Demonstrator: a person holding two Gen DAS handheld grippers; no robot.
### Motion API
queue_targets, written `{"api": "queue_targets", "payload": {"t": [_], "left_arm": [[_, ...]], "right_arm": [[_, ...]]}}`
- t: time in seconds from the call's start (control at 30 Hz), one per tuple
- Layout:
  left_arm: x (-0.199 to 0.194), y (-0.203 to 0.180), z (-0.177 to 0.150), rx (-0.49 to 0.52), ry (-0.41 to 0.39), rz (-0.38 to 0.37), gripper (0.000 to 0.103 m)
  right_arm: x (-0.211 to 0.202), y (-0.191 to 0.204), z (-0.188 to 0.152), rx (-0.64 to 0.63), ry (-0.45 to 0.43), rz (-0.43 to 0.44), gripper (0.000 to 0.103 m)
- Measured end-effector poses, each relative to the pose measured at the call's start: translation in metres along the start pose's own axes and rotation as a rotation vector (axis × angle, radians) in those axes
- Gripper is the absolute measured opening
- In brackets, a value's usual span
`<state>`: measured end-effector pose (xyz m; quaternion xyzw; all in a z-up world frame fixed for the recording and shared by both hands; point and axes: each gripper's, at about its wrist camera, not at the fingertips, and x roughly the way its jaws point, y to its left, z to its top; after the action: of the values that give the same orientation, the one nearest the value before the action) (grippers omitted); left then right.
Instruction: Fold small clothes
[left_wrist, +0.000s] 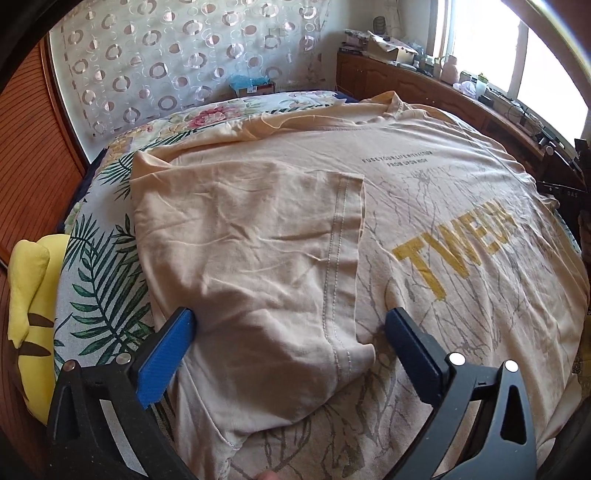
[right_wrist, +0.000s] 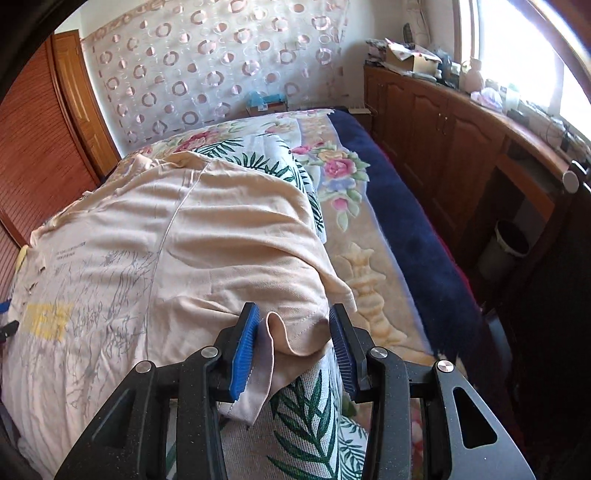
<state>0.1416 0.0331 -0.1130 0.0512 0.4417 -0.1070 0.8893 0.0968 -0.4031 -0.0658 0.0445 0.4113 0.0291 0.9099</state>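
left wrist view: bed (left_wrist: 99, 258) with a leaf-print cover carries the peach t-shirt (left_wrist: 424, 206), spread flat, one sleeve (left_wrist: 258, 240) folded in over its printed front. left gripper (left_wrist: 290, 325) hangs over that sleeve, jaws wide and gripping nothing. right gripper (right_wrist: 291, 332) has a bunched fold of the shirt's edge between its narrower jaws.

Wall: you see a white curtain (right_wrist: 207, 74) with ring pattern.
Furniture: a brown wooden cabinet (right_wrist: 443, 122), cluttered on top.
Light: a bright window (left_wrist: 517, 62) on your right.
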Motion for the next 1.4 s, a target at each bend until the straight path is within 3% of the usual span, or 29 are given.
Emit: {"api": "queue_targets", "payload": {"t": [0.27,0.4,0.47,0.57,0.77,0.93,1.13,1.3,1.4], "left_arm": [[0.000,0.001,0.001,0.000,0.000,0.000,0.103],[0.000,0.001,0.000,0.000,0.000,0.000,0.103],[0.001,0.001,0.001,0.000,0.000,0.000,0.103],[0.001,0.002,0.001,0.000,0.000,0.000,0.103],[0.001,0.001,0.001,0.000,0.000,0.000,0.103],[0.000,-0.001,0.000,0.000,-0.001,-0.001,0.103],[0.000,0.000,0.000,-0.001,-0.001,-0.001,0.103],[0.000,0.000,0.000,-0.001,-0.001,-0.001,0.103],[0.000,0.000,0.000,-0.001,-0.001,-0.001,0.103]], "right_arm": [[0.016,-0.012,0.007,0.063,0.020,0.063,0.040],[0.011,-0.010,0.003,0.037,-0.002,0.051,0.015],[0.007,-0.005,0.003,-0.006,-0.025,0.006,0.008],[-0.001,-0.001,0.004,-0.032,-0.055,0.008,0.006],[-0.031,0.034,0.016,-0.130,-0.157,0.033,0.006],[-0.049,0.101,0.025,-0.269,-0.215,0.112,0.006],[-0.041,0.175,0.013,-0.433,-0.173,0.179,0.006],[-0.036,0.175,0.010,-0.442,-0.151,0.192,0.037],[-0.031,0.159,0.020,-0.411,-0.154,0.145,0.037]]}}
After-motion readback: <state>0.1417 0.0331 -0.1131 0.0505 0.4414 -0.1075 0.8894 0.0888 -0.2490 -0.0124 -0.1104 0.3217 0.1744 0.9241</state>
